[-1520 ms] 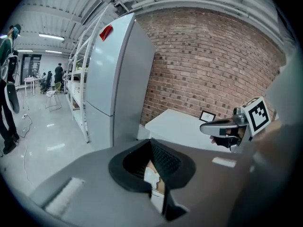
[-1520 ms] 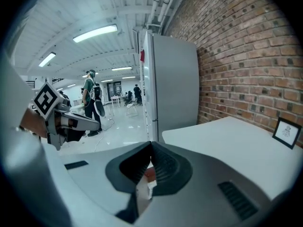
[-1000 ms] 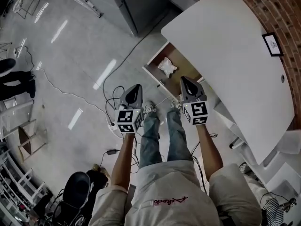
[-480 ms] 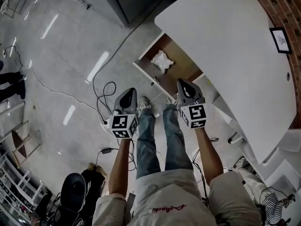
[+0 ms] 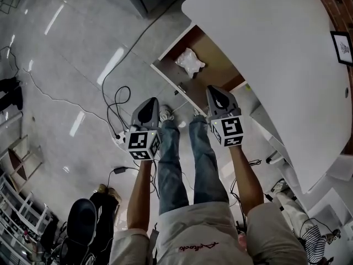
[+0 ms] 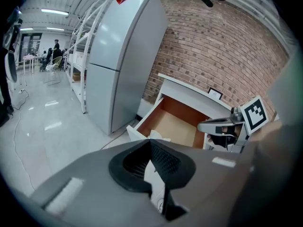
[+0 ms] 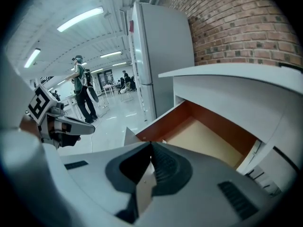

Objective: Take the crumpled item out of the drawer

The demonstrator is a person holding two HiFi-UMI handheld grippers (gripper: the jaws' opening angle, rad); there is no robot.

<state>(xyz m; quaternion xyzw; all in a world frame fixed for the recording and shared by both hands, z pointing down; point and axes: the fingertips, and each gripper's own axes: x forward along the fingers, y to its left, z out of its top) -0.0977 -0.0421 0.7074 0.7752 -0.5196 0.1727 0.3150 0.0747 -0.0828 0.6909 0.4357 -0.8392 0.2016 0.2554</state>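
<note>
Head view: approach step | fingers together, empty, on your left gripper (image 5: 149, 101) and right gripper (image 5: 217, 89) | next: part fingers, reach crumpled item (image 5: 190, 62) in open drawer (image 5: 170, 81)

drawer (image 5: 170, 81) juts out from under worktop (image 5: 265, 48) | crumpled item (image 5: 190, 62) in drawer, toward its left end | left claw (image 5: 148, 110), right claw (image 5: 219, 97) before drawer front, apart from it | fridge (image 6: 120, 56) left of drawer
</note>
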